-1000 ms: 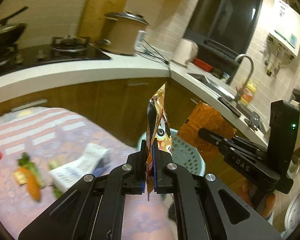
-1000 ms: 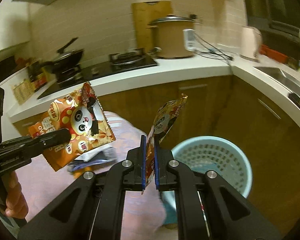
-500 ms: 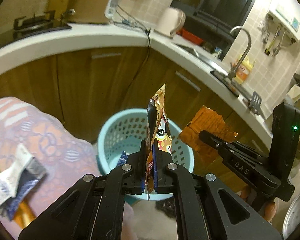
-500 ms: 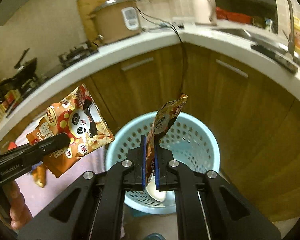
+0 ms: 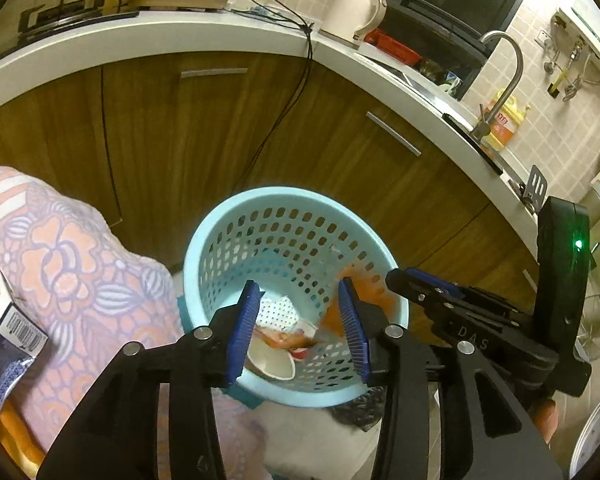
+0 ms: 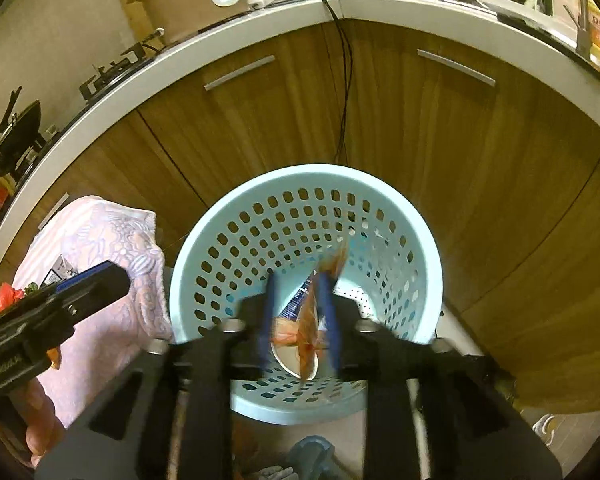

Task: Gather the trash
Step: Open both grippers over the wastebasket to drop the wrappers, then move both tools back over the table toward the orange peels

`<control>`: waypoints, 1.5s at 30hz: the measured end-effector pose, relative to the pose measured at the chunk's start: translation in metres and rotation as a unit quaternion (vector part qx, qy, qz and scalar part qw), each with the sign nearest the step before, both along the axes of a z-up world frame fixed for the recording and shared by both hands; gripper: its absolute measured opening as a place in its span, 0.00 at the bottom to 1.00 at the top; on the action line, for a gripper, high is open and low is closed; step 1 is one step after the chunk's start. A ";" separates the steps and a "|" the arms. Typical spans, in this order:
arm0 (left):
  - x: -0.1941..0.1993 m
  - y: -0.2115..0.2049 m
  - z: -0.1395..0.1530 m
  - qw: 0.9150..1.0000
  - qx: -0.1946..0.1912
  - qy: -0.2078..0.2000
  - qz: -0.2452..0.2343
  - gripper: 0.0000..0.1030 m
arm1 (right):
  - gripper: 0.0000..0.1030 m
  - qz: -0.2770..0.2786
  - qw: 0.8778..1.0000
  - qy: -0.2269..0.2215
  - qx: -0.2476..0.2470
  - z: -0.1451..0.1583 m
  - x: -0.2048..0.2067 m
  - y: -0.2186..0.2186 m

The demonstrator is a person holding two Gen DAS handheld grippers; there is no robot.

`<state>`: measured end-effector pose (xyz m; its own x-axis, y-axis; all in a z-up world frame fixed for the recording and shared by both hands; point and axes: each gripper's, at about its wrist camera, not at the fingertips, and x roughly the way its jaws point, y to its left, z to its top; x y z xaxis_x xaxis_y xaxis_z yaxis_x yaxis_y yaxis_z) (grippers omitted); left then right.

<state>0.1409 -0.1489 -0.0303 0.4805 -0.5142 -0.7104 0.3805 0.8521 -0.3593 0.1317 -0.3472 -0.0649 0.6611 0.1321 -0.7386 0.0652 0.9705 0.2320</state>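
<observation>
I hold both grippers over the pale blue perforated plastic basket (image 5: pixel 204 240), my left gripper (image 5: pixel 302 326) spread wide and empty, my right gripper (image 6: pixel 298 316) parted too, its blurred orange snack wrapper (image 6: pixel 310 320) loose between the pads, at 6 o'clock inside the basket.

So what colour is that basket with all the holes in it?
The basket is pale blue, almost turquoise, dotted with oval holes. The left wrist view shows it sharpest.

Right gripper (image 6: pixel 300 320) hanging over the pale blue basket (image 6: pixel 428 256), jaws standing apart, orange snack wrapper (image 6: pixel 310 316) blurring between them, left gripper (image 6: pixel 88 284) showing at near left, floral cloth (image 6: pixel 112 240) lying beside the basket.
</observation>
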 end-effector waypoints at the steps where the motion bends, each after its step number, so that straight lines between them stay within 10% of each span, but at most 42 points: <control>1: -0.001 0.001 0.000 1.000 0.000 0.000 0.001 0.40 | 0.49 -0.005 1.000 -0.002 -0.002 0.000 -0.001 -0.001; 25: -0.062 0.112 0.053 0.993 -0.026 -0.066 0.094 0.40 | 0.55 0.083 0.994 -0.071 -0.026 0.056 -0.016 0.090; 45: -0.122 0.312 0.046 0.946 -0.038 -0.064 0.314 0.40 | 0.55 0.247 0.964 -0.083 -0.051 0.048 -0.050 0.247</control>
